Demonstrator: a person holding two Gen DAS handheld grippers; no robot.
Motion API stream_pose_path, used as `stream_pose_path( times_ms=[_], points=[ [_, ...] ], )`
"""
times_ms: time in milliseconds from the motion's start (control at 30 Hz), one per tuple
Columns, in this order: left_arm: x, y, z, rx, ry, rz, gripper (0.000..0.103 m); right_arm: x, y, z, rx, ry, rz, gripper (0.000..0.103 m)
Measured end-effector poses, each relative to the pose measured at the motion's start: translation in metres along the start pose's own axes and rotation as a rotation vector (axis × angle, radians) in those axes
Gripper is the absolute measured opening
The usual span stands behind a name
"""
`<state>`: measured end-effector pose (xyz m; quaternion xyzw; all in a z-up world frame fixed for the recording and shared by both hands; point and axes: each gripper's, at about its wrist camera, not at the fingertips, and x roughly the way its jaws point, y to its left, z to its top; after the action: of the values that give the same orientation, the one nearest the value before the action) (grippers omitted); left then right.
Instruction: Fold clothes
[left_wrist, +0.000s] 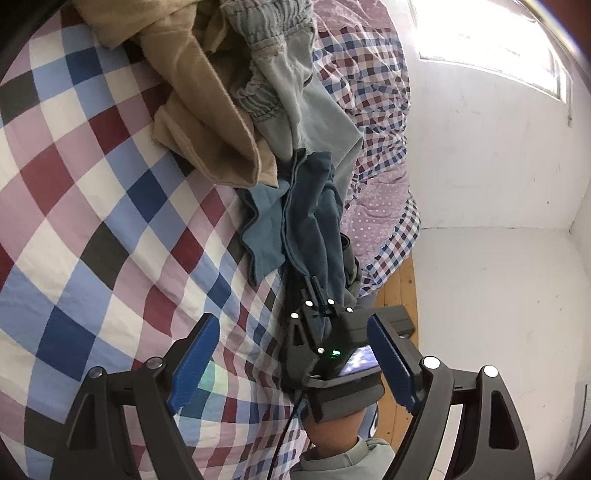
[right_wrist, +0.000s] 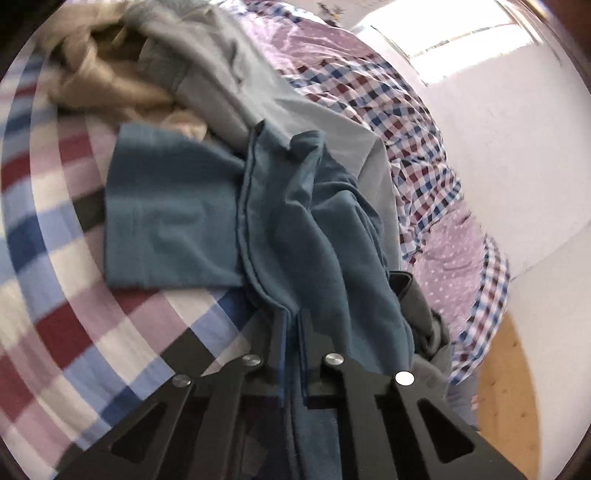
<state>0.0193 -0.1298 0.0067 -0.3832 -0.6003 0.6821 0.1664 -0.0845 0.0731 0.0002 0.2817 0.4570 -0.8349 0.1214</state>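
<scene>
Lying on the checked bed sheet (left_wrist: 92, 206), a heap of clothes is not folded: a crumpled beige cotton garment (left_wrist: 207, 122), then pale grey-green trousers with an elastic waist (left_wrist: 280, 62), then a teal blue soft garment (right_wrist: 177, 214). The left gripper (left_wrist: 295, 365) hangs over the sheet with its blue pads wide apart, holding nothing. The right gripper (right_wrist: 293, 332) has its fingers pressed together on an edge of the teal blue garment, which is rumpled and partly lifted. So all the folding seems left to do. A rolled checked and dotted quilt (left_wrist: 376, 158) crowds the far right edge of the bed, leaving less room.
</scene>
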Motion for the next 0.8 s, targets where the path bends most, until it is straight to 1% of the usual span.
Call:
stream_pose_path(
  times_ms=[100, 200, 433, 500, 667, 733, 800],
  points=[
    [-0.002, 0.001, 0.002, -0.008, -0.001, -0.01, 0.085, -0.015, -0.012, 0.002, 0.09, -0.017, 0.087, 0.002],
    [-0.002, 0.001, 0.002, -0.013, 0.005, -0.038, 0.085, -0.041, -0.021, 0.011, 0.14, -0.057, 0.157, 0.002],
    [0.012, 0.001, -0.003, -0.071, 0.076, -0.167, 0.085, -0.106, -0.027, 0.022, 0.212, -0.133, 0.283, 0.002],
    [0.016, 0.0, -0.003, -0.071, 0.096, -0.182, 0.085, -0.122, -0.024, 0.019, 0.226, -0.148, 0.308, 0.002],
    [0.027, -0.002, -0.005, -0.062, 0.115, -0.182, 0.085, -0.151, -0.01, 0.001, 0.283, -0.168, 0.34, 0.002],
    [0.031, -0.001, -0.007, -0.063, 0.125, -0.187, 0.085, -0.161, -0.006, -0.008, 0.321, -0.179, 0.347, 0.002],
    [0.036, -0.001, -0.008, -0.058, 0.117, -0.189, 0.085, -0.17, -0.007, -0.017, 0.382, -0.2, 0.357, 0.002]
  ],
)
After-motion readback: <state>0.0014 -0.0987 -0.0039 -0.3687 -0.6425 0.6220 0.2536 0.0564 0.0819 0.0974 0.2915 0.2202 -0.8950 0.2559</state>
